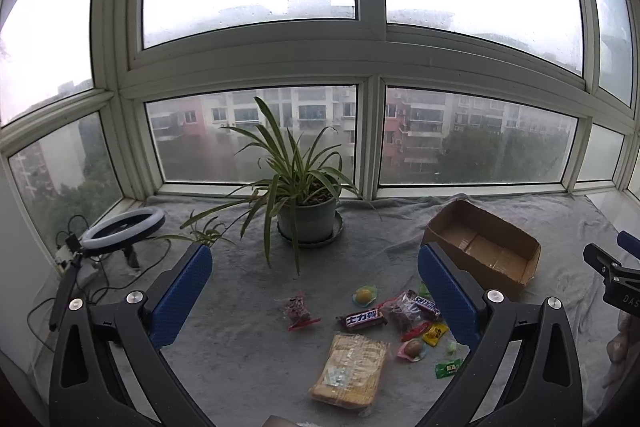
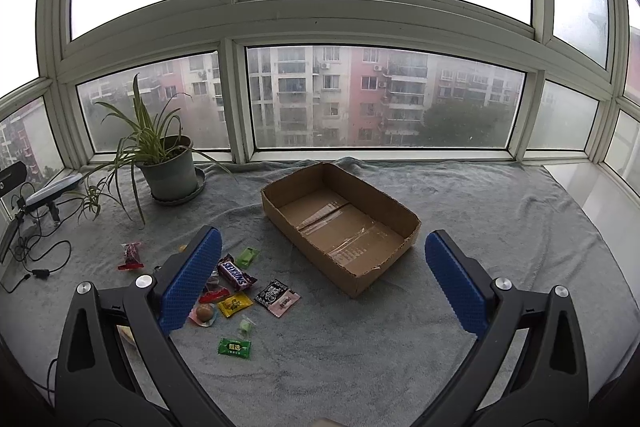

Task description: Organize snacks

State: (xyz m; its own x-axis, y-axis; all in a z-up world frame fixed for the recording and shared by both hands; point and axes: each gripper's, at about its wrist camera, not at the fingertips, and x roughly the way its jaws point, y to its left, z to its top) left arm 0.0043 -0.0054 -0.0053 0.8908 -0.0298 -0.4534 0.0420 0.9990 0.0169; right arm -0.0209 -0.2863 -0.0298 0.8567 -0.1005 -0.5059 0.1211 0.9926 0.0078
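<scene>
Several small snacks lie scattered on a grey cloth: a Snickers bar [image 2: 236, 271], a yellow candy [image 2: 235, 304], a green candy [image 2: 234, 347], a black-and-pink packet [image 2: 277, 297], a red-wrapped sweet [image 2: 131, 255]. In the left wrist view a large cracker pack [image 1: 351, 371] lies nearest, with a brown bar [image 1: 361, 319] behind it. An empty open cardboard box [image 2: 340, 227] sits right of the snacks; it also shows in the left wrist view [image 1: 484, 247]. My left gripper [image 1: 316, 291] is open above the snacks. My right gripper [image 2: 324, 275] is open, empty, near the box's front.
A potted spider plant [image 1: 308, 215] stands at the back by the window. A ring light [image 1: 124, 231] with cables lies at the left. The grey cloth [image 2: 480, 207] covers the sill; a bare white ledge [image 2: 592, 195] lies at the right.
</scene>
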